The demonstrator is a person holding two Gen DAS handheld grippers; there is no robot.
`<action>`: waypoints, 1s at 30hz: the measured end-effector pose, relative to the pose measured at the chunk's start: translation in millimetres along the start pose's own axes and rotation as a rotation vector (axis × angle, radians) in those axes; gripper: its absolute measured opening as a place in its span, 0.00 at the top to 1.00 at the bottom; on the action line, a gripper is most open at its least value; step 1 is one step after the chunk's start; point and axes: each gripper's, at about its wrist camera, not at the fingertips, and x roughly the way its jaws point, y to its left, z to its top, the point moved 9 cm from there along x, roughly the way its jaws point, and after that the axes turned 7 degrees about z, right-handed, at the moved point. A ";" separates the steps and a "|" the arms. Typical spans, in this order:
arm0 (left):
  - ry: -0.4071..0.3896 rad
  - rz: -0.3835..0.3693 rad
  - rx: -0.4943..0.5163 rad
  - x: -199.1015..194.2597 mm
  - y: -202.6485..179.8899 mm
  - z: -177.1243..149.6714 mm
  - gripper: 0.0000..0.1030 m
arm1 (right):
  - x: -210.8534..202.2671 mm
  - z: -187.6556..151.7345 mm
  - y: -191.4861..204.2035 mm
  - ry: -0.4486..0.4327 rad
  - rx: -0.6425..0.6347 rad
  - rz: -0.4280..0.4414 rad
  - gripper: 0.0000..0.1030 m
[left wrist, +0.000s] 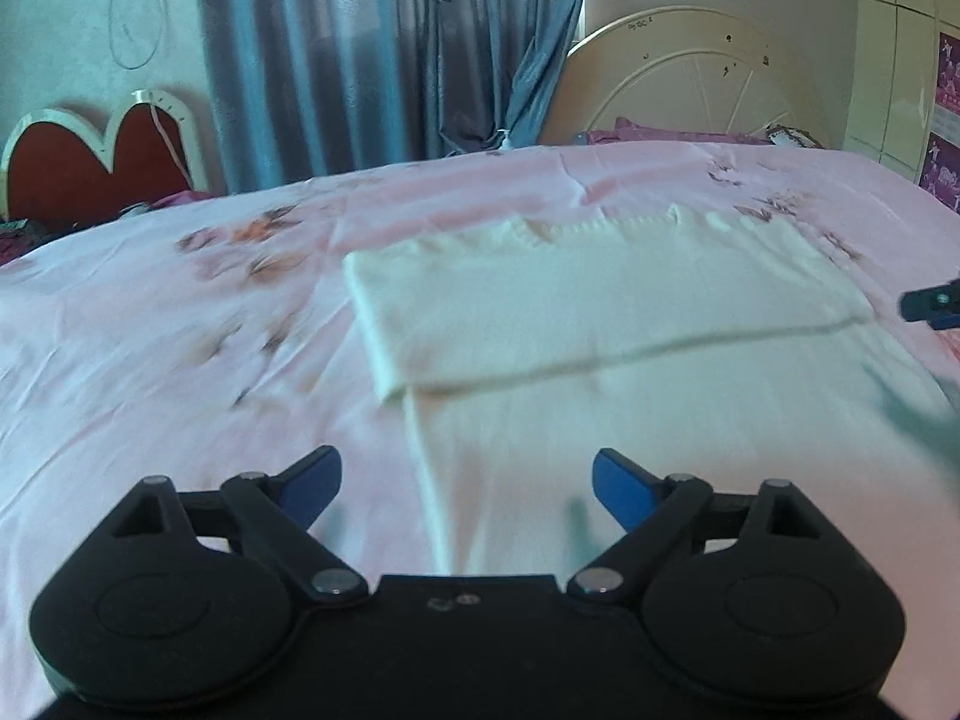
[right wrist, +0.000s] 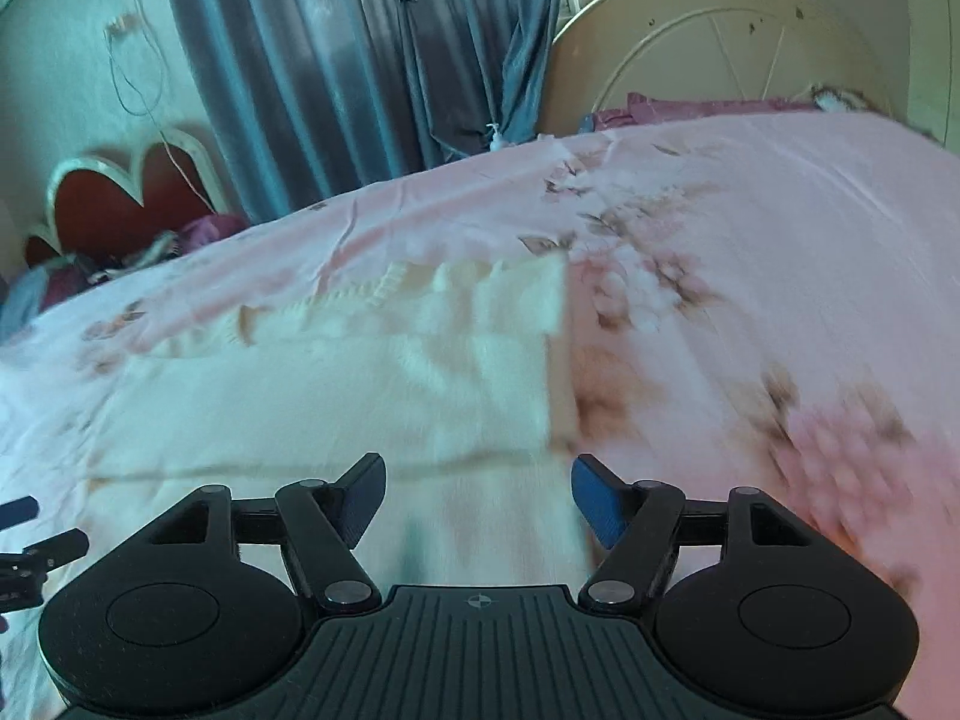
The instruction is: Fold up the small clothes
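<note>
Two grippers: I am holding both above the bed, each one tipped downward toward the cloth.
Left gripper [left wrist: 467, 483]: its jaws are standing wide apart — nothing is sitting between the blue pads, and no pad is pressing on fabric.
Right gripper [right wrist: 477, 495]: its jaws are also standing apart, with cloth lying below the gap but not pinched by either pad.
Cream garment [left wrist: 600, 312]: I am seeing it lying flat on the bed, folded over itself so that a doubled upper layer is ending in a straight edge across the lower layer; a scalloped trim is showing along its far edge.
Garment from the right wrist view [right wrist: 360, 396]: it is filling the lower left and centre, its right edge running straight down toward the gap between the jaws.
Pink floral bedsheet [left wrist: 150, 330]: it is covering the whole bed — the garment is resting directly on it.
Other gripper in view: one fingertip of the right gripper is poking into the right edge of the left wrist view, just beside the garment's fold.
Background: grey-blue curtains [left wrist: 390, 48] are hanging behind the bed, with a red heart-shaped headboard [left wrist: 90, 168] to the left.
Sharpness: both views are looking blurred, so I cannot tell finer detail in the fabric.
</note>
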 end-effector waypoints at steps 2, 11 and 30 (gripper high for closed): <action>0.026 -0.012 -0.020 -19.1 4.7 -18.1 0.20 | -26.4 -18.9 -7.5 0.008 0.009 0.016 0.34; 0.149 -0.060 -0.161 -86.9 15.2 -93.8 0.37 | -115.6 -108.6 -42.6 0.089 0.086 0.098 0.54; 0.232 -0.296 -0.417 -166.0 -1.4 -172.1 0.52 | -182.9 -200.7 -33.7 0.139 0.332 0.348 0.54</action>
